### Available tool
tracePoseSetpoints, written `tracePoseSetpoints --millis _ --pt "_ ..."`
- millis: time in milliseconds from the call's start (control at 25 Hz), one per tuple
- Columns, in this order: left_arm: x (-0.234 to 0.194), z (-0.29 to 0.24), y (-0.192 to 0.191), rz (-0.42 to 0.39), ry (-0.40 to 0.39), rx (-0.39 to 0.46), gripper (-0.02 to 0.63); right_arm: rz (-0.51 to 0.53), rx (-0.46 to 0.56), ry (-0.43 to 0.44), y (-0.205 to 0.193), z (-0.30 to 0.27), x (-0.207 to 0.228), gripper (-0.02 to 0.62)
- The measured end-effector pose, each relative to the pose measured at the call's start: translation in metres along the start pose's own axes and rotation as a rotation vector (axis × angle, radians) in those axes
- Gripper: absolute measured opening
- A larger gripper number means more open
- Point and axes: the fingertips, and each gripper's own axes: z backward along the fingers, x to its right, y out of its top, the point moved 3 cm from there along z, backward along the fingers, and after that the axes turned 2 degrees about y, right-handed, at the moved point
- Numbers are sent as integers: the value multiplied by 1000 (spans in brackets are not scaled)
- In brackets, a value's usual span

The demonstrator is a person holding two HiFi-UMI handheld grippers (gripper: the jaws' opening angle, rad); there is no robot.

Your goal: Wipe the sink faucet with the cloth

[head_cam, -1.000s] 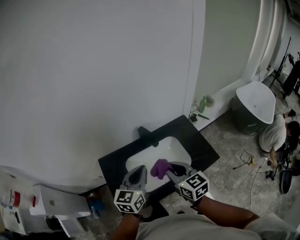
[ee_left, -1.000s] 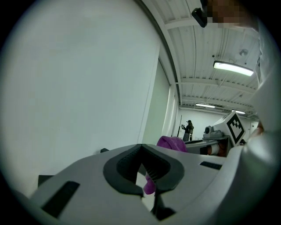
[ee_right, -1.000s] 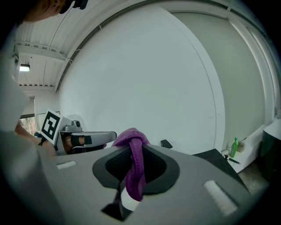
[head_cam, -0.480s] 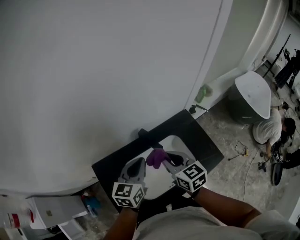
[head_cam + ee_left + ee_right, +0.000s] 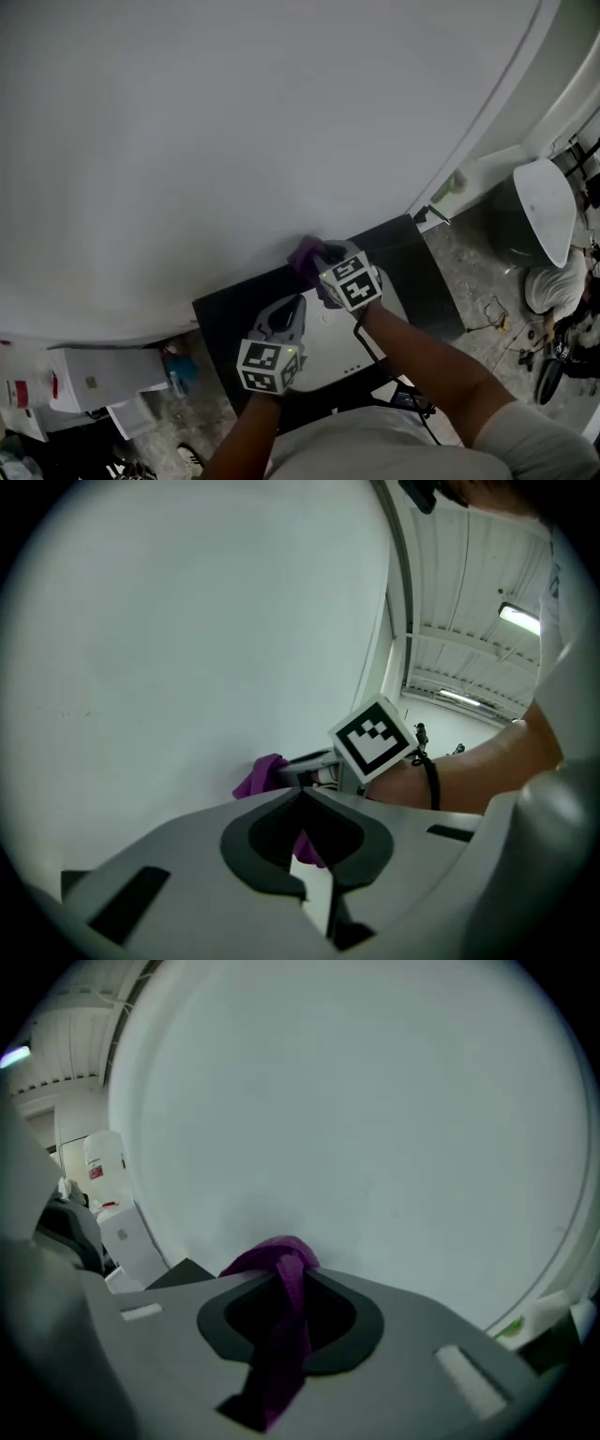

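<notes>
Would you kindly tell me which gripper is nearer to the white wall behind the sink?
Right. The right gripper, clamping the purple cloth, is by the wall at the counter's back edge; the left gripper hangs farther back over the sink.

A plain white wall fills the upper left of the head view, with a black counter at centre, mottled grey floor and a white tub at right, and white boxes at lower left.
</notes>
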Motion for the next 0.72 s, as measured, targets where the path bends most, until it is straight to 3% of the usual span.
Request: tracePoseSetpoints --millis 120,400,600,720 --pt "0 -7 -2 17 1 -1 6 9 -50 19 -15 -4 -3 54" --pt "-5 -20 -2 51 22 26 6 -15 -94 72 -79 55 -20 54" --pt "3 -16 0 39 24 19 6 18 -4 60 -20 40 -4 54" --pt "7 -16 1 40 26 21 6 32 -33 53 -2 3 6 55"
